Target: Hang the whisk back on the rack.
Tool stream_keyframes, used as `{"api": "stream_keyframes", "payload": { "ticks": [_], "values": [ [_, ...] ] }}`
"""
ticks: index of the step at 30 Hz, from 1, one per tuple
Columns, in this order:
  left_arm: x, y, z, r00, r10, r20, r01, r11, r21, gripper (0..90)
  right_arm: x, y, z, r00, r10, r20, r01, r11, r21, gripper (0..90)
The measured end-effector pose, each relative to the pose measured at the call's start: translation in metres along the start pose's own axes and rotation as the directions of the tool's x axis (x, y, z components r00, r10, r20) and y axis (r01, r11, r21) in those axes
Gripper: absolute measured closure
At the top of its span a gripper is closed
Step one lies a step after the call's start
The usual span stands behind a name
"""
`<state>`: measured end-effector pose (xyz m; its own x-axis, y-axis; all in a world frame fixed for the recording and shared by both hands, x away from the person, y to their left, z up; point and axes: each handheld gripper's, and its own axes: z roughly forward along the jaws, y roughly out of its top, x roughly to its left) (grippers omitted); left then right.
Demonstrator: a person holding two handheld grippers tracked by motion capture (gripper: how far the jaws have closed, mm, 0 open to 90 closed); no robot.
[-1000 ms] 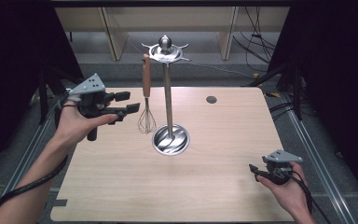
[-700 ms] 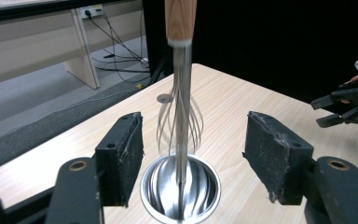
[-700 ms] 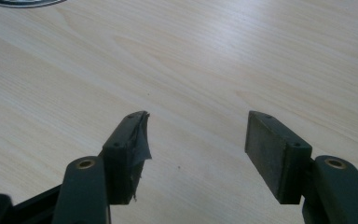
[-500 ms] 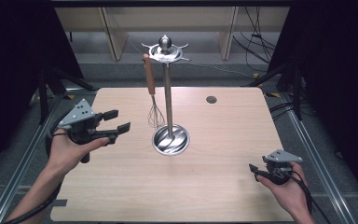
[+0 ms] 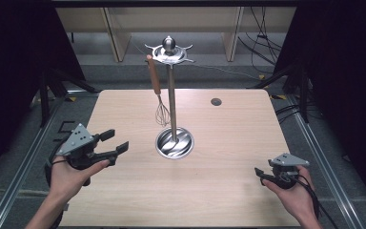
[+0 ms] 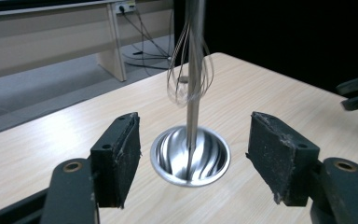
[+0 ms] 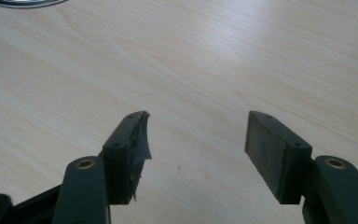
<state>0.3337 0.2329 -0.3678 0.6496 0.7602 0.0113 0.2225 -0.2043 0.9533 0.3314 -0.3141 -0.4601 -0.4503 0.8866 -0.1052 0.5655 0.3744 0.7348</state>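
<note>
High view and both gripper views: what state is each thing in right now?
Whisk: hanging head-down from the rack top, clear of the table.
Utensil stand: upright on the table, base flat.
Left hand-held gripper: jaws open, nothing held, pointed at the stand.
Right hand-held gripper: jaws open, nothing held, low over the table's near right corner.

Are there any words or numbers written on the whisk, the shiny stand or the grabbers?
None: no words, numbers or signs can be read on the whisk, the stand, the left gripper, the right gripper or the table.
</note>
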Motion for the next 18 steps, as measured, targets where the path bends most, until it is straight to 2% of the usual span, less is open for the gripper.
{"api": "stream_keyframes", "payload": {
  "ticks": [4,5,6,7,8,9,10,11,12,13,14,15,16,18],
  "values": [
    [0.000,-0.019,0.002,0.9998,-0.016,-0.014,0.016,0.9993,0.034,33.7,0.001,0.000,0.001,0.9997,0.013,-0.019,-0.013,1.000,0.004,39.8],
    [0.000,-0.024,0.003,0.9999,-0.009,-0.009,0.009,0.9994,0.034,33.7,0.001,0.000,0.001,0.9997,0.013,-0.019,-0.013,1.000,0.004,39.8],
    [0.000,-0.029,0.003,0.9998,-0.015,-0.015,0.016,0.9987,0.049,33.7,-0.001,0.000,0.002,0.9997,-0.015,-0.019,0.015,1.000,-0.010,39.8],
    [0.000,-0.033,0.004,0.9995,-0.024,-0.023,0.025,0.9978,0.061,33.7,0.002,0.000,0.001,0.9997,0.019,-0.016,-0.019,1.000,-0.004,39.8],
    [0.001,-0.038,0.005,0.9996,-0.024,-0.016,0.025,0.9981,0.057,33.7,0.002,0.000,0.001,0.9998,0.013,-0.016,-0.013,1.000,0.002,39.8],
    [0.001,-0.043,0.005,0.9993,-0.025,-0.029,0.027,0.9969,0.074,33.7,0.001,0.000,0.002,0.9999,0.000,-0.017,0.000,1.000,-0.011,39.8],
    [0.000,-0.047,0.006,0.9989,-0.031,-0.034,0.033,0.9956,0.088,33.7,0.002,0.000,0.002,0.9998,0.009,-0.017,-0.009,1.000,-0.010,39.8],
    [0.002,-0.052,0.007,0.9993,-0.022,-0.028,0.025,0.9957,0.090,33.7,0.004,0.001,0.000,0.9991,0.039,-0.019,-0.039,0.999,0.005,39.8],
    [0.002,-0.057,0.009,0.9989,-0.037,-0.030,0.040,0.9952,0.090,33.7,0.004,0.001,0.001,0.9990,0.039,-0.019,-0.039,0.999,0.004,39.8],
    [0.003,-0.061,0.009,0.9989,-0.034,-0.033,0.038,0.9941,0.101,33.7,0.004,0.001,0.001,0.9991,0.039,-0.019,-0.039,0.999,0.004,39.8],
    [0.003,-0.065,0.011,0.9981,-0.051,-0.036,0.055,0.9928,0.107,33.7,0.005,0.001,-0.001,0.9979,0.064,-0.009,-0.064,0.998,0.021,39.8],
    [0.004,-0.069,0.012,0.9979,-0.049,-0.043,0.053,0.9927,0.108,33.7,0.005,0.001,-0.001,0.9979,0.063,-0.009,-0.063,0.998,0.022,39.8],
    [0.005,-0.072,0.013,0.9983,-0.036,-0.045,0.041,0.9923,0.117,33.7,0.002,0.001,0.000,0.9996,0.027,-0.006,-0.027,1.000,0.009,39.8],
    [0.004,-0.079,0.015,0.9968,-0.057,-0.057,0.063,0.9899,0.126,33.7,0.002,0.001,0.000,0.9996,0.027,-0.006,-0.026,1.000,0.013,39.7]
  ]
}}
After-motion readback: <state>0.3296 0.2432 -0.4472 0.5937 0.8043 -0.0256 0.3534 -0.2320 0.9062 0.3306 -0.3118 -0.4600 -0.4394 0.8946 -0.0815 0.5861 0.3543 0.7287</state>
